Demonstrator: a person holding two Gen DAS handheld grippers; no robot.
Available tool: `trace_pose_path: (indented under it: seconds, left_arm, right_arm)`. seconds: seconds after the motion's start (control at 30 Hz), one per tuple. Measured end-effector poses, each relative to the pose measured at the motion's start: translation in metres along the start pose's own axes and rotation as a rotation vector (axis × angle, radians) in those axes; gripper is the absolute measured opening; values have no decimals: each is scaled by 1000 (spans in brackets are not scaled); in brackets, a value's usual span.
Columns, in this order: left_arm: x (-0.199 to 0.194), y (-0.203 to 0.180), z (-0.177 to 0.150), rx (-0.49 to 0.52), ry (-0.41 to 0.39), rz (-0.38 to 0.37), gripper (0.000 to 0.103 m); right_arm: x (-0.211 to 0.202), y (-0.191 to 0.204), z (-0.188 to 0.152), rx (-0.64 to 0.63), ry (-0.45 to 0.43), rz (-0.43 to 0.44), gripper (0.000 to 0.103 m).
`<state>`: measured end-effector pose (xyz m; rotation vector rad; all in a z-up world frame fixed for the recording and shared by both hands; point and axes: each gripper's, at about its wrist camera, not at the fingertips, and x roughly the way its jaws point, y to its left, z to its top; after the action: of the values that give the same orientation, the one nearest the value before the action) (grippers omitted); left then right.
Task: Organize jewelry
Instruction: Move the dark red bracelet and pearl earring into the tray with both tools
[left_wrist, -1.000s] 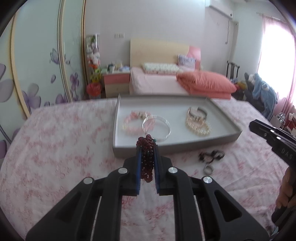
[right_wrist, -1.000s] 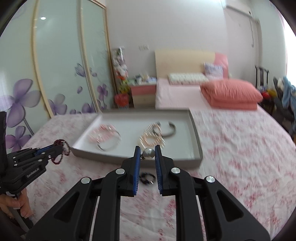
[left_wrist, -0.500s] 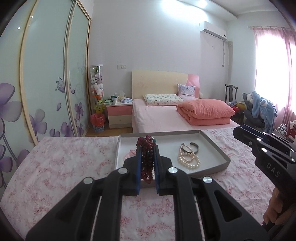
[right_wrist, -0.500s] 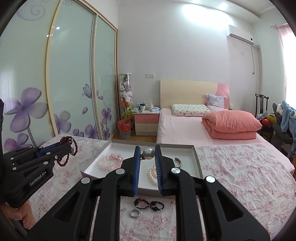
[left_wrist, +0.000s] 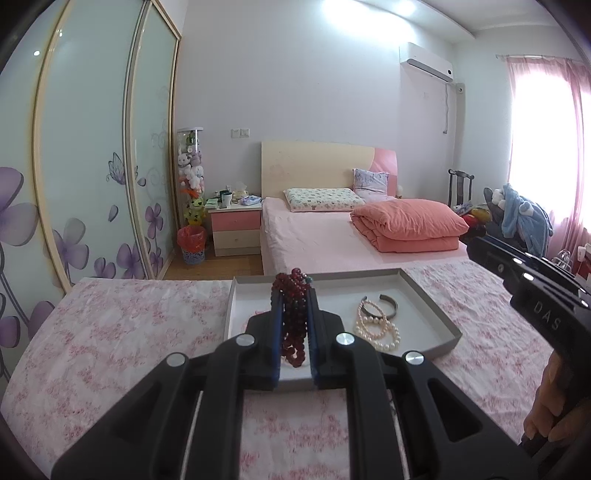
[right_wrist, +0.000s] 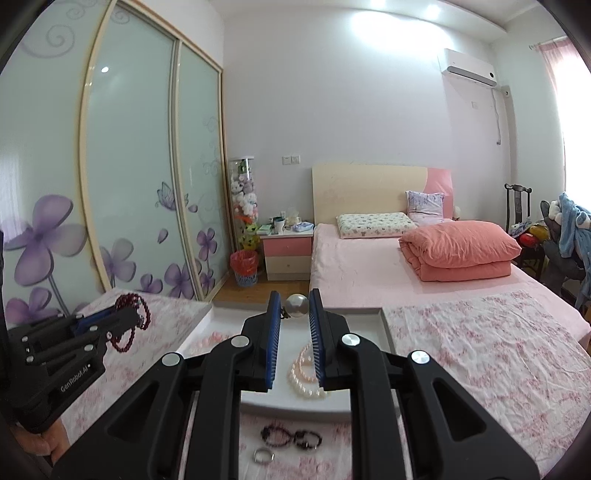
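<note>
My left gripper (left_wrist: 294, 325) is clamped on a dark red bead bracelet (left_wrist: 293, 317); the strands are bunched between the blue pads, a loop standing up past the fingertips and another hanging below them. From my right wrist camera the same gripper shows off to my left, with the red beads drooping from its tip, clear of the flowered pink bedspread (right_wrist: 480, 347) beneath.

My right gripper (right_wrist: 296, 314) pinches a round silvery bead (right_wrist: 296, 305) right at the fingertips, with a small dark fitting just visible on the bead's left side; I cannot tell what else is attached to it. In the left wrist view, my right gripper juts in from the right edge, a hand (left_wrist: 550, 410) around its handle.

Ahead of and below both grippers lies the shallow grey tray (left_wrist: 432, 306) on the bedspread. Inside it, beyond my left fingertips and to their right, a coil of pale pearl strands (left_wrist: 380, 328) lies touching a dark open cuff bangle (left_wrist: 384, 302). Pale pink beads (right_wrist: 210, 338) show in the tray just left of my right gripper's fingers.

Nearer to me than the tray, under my right gripper, two small dark bead loops (right_wrist: 290, 435) lie on the bedspread, apparently touching each other, with a silver ring (right_wrist: 263, 455) just beside them
</note>
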<state>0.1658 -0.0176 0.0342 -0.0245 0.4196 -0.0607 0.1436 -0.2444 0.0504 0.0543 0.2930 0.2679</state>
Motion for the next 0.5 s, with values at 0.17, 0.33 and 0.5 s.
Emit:
trace_pose_path:
  seconds: [0.17,0.33,0.5]
  left_arm:
    - [30,3,10,-28,39,-22,13]
    - [74,9,8,-58,126,-49,13]
    - [112,12,-1,-79,207,-82,13]
  right_arm:
    - [33,-13,3,53,58,14,17]
    - [82,-30,-11,138,193,40,17]
    - [121,-43,-29,211,304,54,17]
